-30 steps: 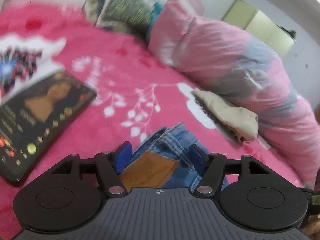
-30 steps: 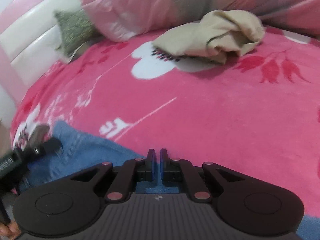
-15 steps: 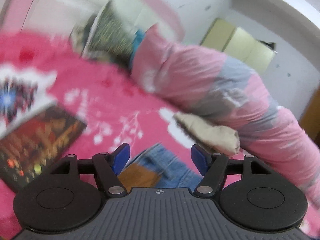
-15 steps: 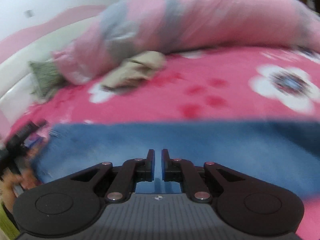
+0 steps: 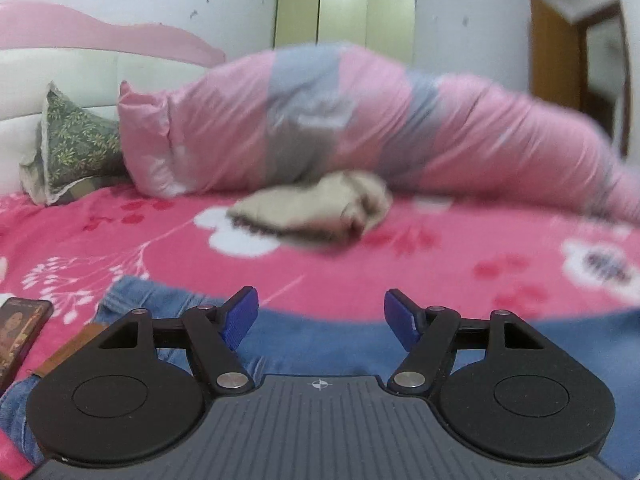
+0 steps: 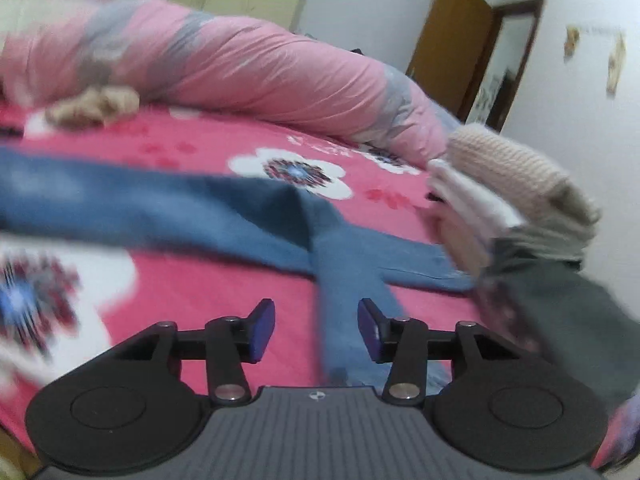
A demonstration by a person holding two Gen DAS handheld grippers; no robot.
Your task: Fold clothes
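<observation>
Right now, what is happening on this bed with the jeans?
A person with tongs in each hand is folding blue jeans on a pink flowered blanket. The jeans lie stretched across the bed. The right tongs have just been opening, with nothing pressed between the pads, above a jeans leg. The left tongs are open too, over the waistband end. A stack of folded clothes sits at the right.

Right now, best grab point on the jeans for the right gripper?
Probably the narrow leg strip of the jeans, directly ahead of the right gripper. Its jaws, just opened, have nothing between them. Come straight down and pinch across the strip's edge: it lies flat on the blanket.
</observation>
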